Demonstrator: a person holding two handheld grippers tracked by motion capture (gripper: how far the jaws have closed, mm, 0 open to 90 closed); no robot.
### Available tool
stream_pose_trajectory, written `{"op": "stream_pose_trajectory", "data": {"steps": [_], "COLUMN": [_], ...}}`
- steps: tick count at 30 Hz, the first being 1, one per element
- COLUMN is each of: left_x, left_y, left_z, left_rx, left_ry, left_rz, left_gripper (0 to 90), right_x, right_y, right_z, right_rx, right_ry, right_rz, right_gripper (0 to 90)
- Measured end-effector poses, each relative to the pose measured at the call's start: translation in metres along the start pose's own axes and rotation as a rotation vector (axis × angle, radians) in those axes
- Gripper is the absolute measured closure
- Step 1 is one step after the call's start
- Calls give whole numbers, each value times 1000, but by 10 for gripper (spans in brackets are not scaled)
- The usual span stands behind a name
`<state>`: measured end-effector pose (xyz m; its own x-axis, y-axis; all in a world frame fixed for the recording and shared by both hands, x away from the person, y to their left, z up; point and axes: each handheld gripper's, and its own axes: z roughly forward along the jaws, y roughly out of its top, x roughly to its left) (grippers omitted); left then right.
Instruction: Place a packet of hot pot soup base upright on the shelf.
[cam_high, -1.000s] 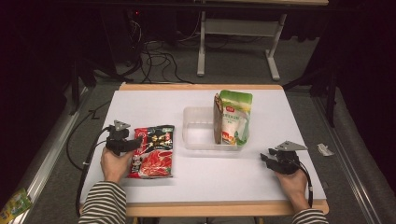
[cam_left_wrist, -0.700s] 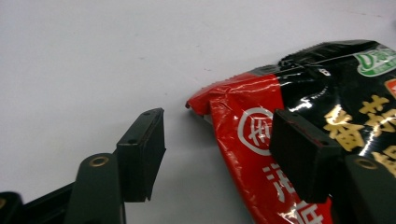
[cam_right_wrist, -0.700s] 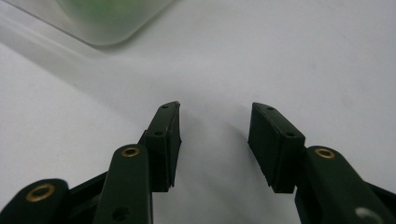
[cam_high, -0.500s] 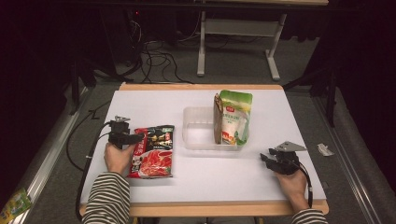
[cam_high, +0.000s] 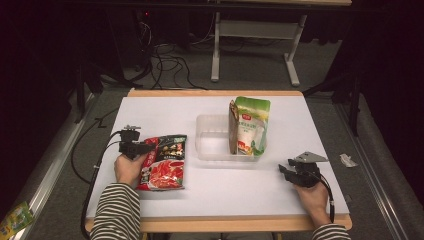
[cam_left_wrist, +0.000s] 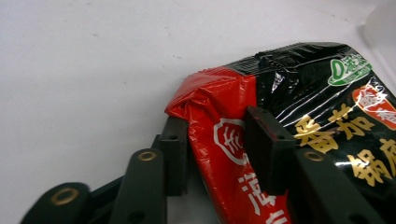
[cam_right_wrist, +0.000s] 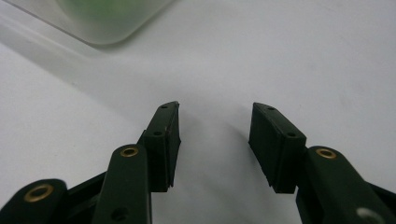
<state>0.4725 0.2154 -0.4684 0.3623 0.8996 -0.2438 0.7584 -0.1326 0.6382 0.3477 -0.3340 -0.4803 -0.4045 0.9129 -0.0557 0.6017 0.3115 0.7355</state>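
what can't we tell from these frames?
- Left gripper view: whether the jaws actually pinch the red-and-black packet; its lower part is cut off by the frame edge.
- High view: printing on the green pouch is too small to read.
- Right gripper view: the clear tray is blurred and cut off at the top.

left hand-held gripper (cam_high: 148, 148) touches red snack packet (cam_high: 164, 162).

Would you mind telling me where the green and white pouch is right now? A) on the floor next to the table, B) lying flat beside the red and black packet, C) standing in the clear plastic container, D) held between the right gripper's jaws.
C: in the high view the green and white pouch stands upright inside the clear plastic container, apart from both grippers.
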Motion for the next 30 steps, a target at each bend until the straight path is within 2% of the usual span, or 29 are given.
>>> {"op": "stream_pose_trajectory", "data": {"steps": [6,13,14,15,17,21,26,30], "left_x": [1,-2,-7,-4,-7,-13,-21,-32], "left_y": [1,4,3,4,4,5,7,9], "left_z": [-5,-14,-16,-22,-32,-53,-73,-89], "left_rx": [-11,-25,-62,-34,-49,-87,-120,-136], "left_ry": [-23,-38,-39,-30,-22,-32,-64,-79], "left_rz": [-20,-35,-85,-27,-15,23,46,87], "left_gripper": [801,843,846,847,850,857,867,870], "right_x": [0,2,2,2,2,2,2,3], "right_y": [0,0,0,0,-1,-1,-1,-1], "right_z": [0,0,0,0,0,0,0,-1], "right_rx": [-4,-8,-8,-8,-9,-9,-13,-12], "right_ry": [-6,-20,-21,-20,-19,-14,-18,-21], "right_rz": [-4,-11,-11,-12,-11,-7,-21,-23], "right_gripper": [530,527,526,526,526,521,513,513]}}
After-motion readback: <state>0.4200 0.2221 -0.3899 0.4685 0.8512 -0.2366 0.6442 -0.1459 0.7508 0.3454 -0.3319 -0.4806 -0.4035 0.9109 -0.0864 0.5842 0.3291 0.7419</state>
